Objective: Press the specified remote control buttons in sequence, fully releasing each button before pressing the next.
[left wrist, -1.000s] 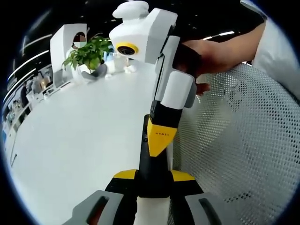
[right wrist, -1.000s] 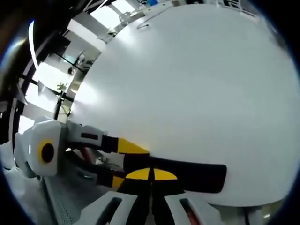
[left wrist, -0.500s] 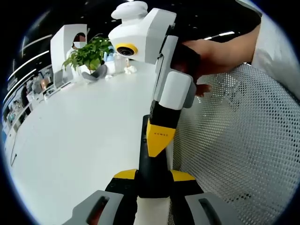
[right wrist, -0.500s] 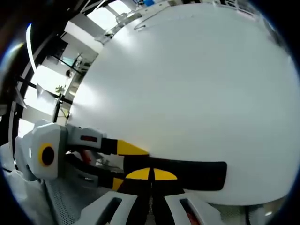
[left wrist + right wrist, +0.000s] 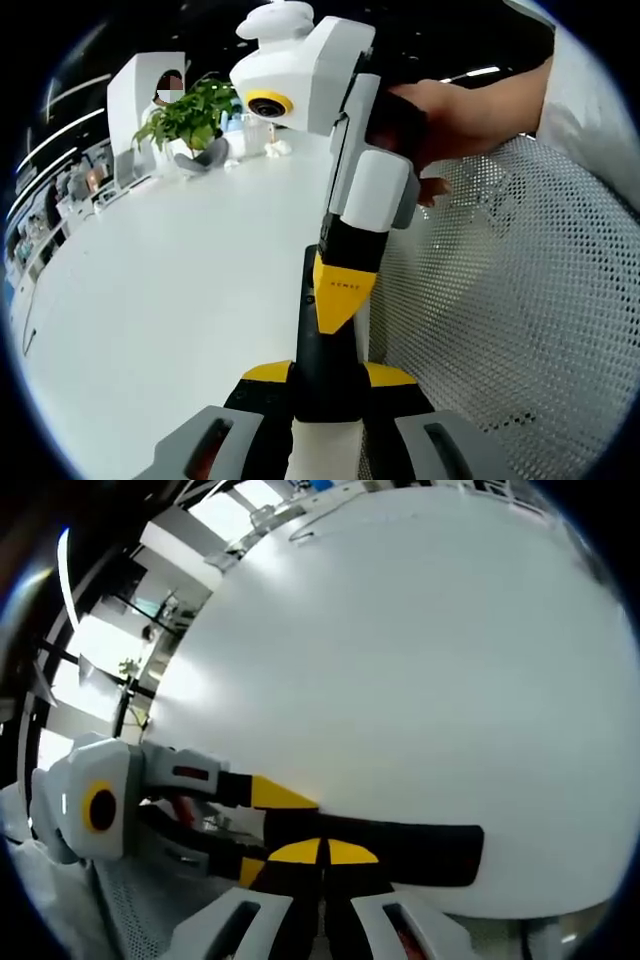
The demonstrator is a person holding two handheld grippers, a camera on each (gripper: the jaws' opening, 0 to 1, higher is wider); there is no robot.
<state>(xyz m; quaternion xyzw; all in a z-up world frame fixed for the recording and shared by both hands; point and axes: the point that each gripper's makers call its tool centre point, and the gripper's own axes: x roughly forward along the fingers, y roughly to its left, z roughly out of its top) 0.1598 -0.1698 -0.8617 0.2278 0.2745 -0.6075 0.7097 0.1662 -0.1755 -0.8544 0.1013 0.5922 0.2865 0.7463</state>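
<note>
- Your left gripper (image 5: 328, 376) has its yellow-tipped jaws clamped on the near end of the slim black remote control (image 5: 322, 345). The remote runs away from the jaws over the edge of the broad white table (image 5: 170, 300). I judge the grip is there to steady the remote so a press cannot push it away.
- Your right gripper (image 5: 338, 305) comes down from above in your hand (image 5: 455, 105). Its jaws are drawn together into one yellow wedge, with nothing between them. A single narrow point suits one button better than spread jaws would.
- In the right gripper view the closed yellow tips of the right gripper (image 5: 322, 852) sit over the remote (image 5: 425, 855), towards its held end. The left gripper (image 5: 262, 830) reaches in from the left, with one yellow jaw on each side of the remote.
- The wedge lies over the remote's face in both views, so no button can be made out.
- I cannot tell whether the tip is pressing, just resting or a little above the surface, so I cannot judge how far along the sequence is.
- The clamped end of the remote is hidden inside the left jaws.
- The white perforated mesh chair back (image 5: 520, 300) fills the side beside the table and covers whatever lies behind it.
- The green potted plant (image 5: 190, 115) on the far table is small and warped by the lens.
</note>
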